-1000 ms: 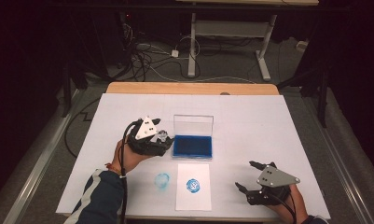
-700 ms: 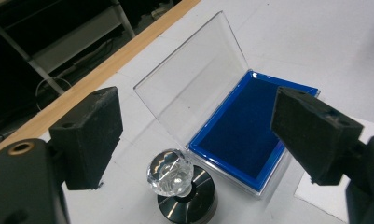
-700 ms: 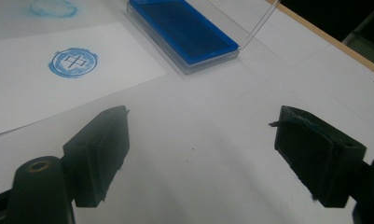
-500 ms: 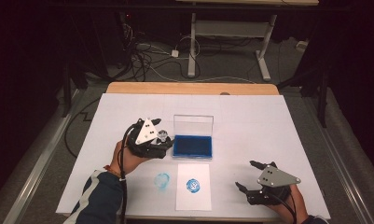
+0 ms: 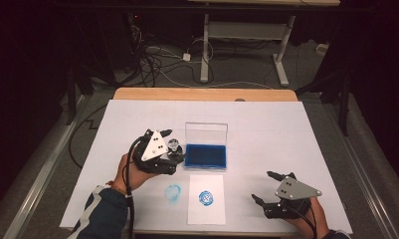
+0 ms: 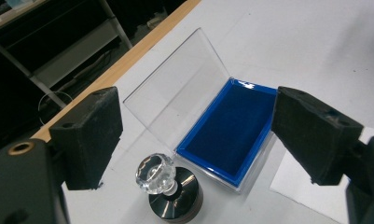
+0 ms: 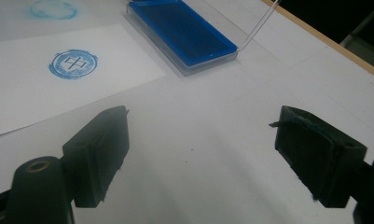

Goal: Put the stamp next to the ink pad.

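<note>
A stamp (image 6: 166, 186) with a clear knob and a round black base stands upright on the white table, just left of an open ink pad case (image 6: 231, 135). My left gripper (image 6: 201, 135) is open, and its jaws stand wide on either side above the stamp without touching it. In the high view the left gripper (image 5: 171, 149) is beside the stamp (image 5: 174, 146) and the blue ink pad (image 5: 205, 155). A white paper (image 5: 206, 209) in front of the pad bears a round blue seal print (image 7: 72, 64). My right gripper (image 5: 261, 185) rests open and empty near the front right edge.
The ink pad's clear lid (image 5: 206, 132) stands raised behind it. A faint blue smudge (image 5: 172, 193) marks the table sheet left of the paper. The wooden table edge (image 5: 202, 93) runs along the back, with cables and a desk frame on the floor beyond.
My left gripper has shifted slightly by the stamp. The right gripper has stayed where it was.
</note>
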### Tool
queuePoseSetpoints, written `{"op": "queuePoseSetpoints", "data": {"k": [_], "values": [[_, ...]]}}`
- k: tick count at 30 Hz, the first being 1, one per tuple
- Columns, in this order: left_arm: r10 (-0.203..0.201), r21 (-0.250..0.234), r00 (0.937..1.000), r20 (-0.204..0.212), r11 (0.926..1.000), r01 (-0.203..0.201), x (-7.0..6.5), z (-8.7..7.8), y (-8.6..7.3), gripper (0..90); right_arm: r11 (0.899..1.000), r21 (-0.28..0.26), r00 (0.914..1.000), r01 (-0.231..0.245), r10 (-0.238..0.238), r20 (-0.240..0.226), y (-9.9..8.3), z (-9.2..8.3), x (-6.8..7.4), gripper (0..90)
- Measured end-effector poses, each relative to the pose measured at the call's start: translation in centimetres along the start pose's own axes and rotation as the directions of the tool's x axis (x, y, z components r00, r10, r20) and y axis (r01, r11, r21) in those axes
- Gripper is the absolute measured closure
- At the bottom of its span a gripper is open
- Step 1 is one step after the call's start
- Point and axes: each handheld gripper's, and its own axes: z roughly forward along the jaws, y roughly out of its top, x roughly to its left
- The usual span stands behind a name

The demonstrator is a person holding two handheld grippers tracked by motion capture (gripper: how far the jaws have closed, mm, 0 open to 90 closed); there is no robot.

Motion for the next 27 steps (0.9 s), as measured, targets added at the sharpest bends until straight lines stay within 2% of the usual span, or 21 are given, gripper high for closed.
{"op": "queuePoseSetpoints", "data": {"k": [10, 27], "values": [[0.035, 0.003, 0.9994, -0.004, 0.9994, -0.035, -0.8, -0.6, -0.1, 16.0, 1.000, -0.006, 1.0000, 0.001, -0.001, 0.001, 0.1, -0.1, 0.0, 18.3], [0.065, -0.006, 0.9977, -0.018, 0.9979, -0.065, -1.9, -2.1, -1.1, 15.9, 1.000, -0.005, 1.0000, -0.003, 0.003, 0.006, 0.0, -0.3, 0.1, 18.3]]}}
